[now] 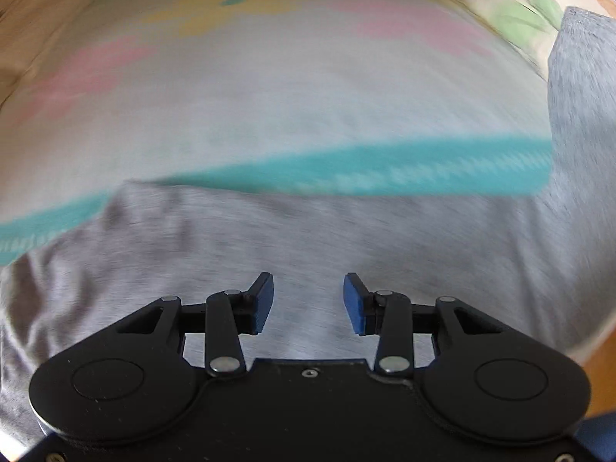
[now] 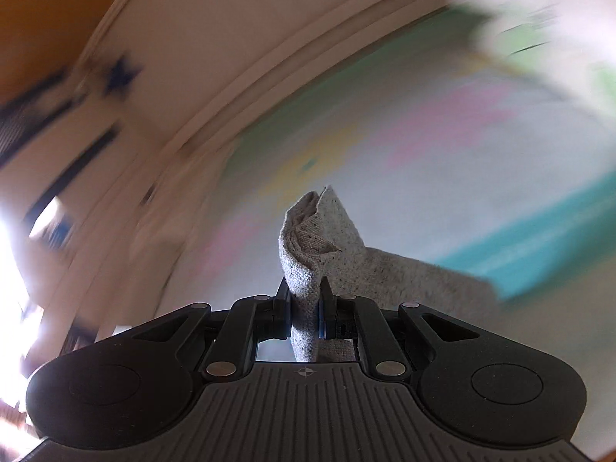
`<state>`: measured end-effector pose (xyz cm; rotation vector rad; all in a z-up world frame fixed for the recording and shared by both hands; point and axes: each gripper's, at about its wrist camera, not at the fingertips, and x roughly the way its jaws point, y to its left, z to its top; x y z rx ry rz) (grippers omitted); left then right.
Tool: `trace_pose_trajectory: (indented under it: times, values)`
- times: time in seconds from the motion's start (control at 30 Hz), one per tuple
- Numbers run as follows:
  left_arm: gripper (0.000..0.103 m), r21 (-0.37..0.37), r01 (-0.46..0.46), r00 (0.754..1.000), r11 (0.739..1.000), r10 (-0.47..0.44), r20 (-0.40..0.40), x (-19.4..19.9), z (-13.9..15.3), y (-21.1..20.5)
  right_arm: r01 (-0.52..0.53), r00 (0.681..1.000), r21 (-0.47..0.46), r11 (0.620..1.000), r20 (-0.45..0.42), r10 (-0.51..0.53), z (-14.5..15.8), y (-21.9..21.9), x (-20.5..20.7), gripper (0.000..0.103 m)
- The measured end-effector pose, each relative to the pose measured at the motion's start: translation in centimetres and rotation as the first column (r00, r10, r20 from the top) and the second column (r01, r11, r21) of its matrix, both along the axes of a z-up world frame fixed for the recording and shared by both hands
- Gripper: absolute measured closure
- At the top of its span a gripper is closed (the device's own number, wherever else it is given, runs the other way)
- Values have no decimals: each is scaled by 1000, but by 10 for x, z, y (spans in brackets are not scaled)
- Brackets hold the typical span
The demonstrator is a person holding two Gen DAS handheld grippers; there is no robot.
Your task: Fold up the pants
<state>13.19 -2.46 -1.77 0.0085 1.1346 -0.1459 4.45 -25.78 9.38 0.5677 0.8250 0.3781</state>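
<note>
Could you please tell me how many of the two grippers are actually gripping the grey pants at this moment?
1. The right gripper pinches a bunched fold of the grey pants. The left gripper hovers over the cloth with its jaws apart, holding nothing.

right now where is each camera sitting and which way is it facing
Left wrist: sits on the left gripper, looking steeply down on the grey pants over a pastel sheet; its open, empty jaws show.
Right wrist: sits on the right gripper, facing shallowly across the sheet toward a wall; jaws pinch a pants fold.
Shared: the pants and the sheet's teal stripe.
</note>
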Motion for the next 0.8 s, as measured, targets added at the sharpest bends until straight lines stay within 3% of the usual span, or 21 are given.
trace_pose_trajectory:
  times: [0.17, 0.27, 0.33, 0.43, 0.53, 0.6, 0.67, 0.8]
  values:
    - [55, -32, -110, 993, 993, 108, -53, 7, -27, 45, -208, 977, -120, 971, -69, 201, -49, 100, -1, 91]
    - [55, -48, -209, 977, 977, 206, -57, 3, -38, 72, -292, 955, -218, 931, -124, 270, -83, 141, -7, 91]
    - [55, -76, -216, 976, 973, 212, -51, 1, -35, 80, -332, 943, -282, 900, -136, 305, -99, 159, -12, 89]
    - [55, -38, -206, 979, 978, 205, -12, -5, -30, 84, -420, 907, -331, 845, -177, 381, -112, 176, -18, 80]
    - [55, -33, -226, 974, 974, 227, 24, -13, -23, 92, -478, 878, -348, 806, -153, 454, -104, 184, -26, 74]
    - [55, -42, -246, 967, 968, 248, 52, -17, -14, 100, -492, 867, -332, 805, -107, 486, -91, 180, -29, 74]
    - [55, -38, -260, 960, 965, 262, 99, -21, -3, 105, -481, 871, -291, 827, -49, 490, -75, 172, -29, 74]
    - [55, -33, -238, 958, 971, 240, 159, -28, 12, 101, -356, 930, -255, 899, 3, 368, -56, 137, -12, 74]
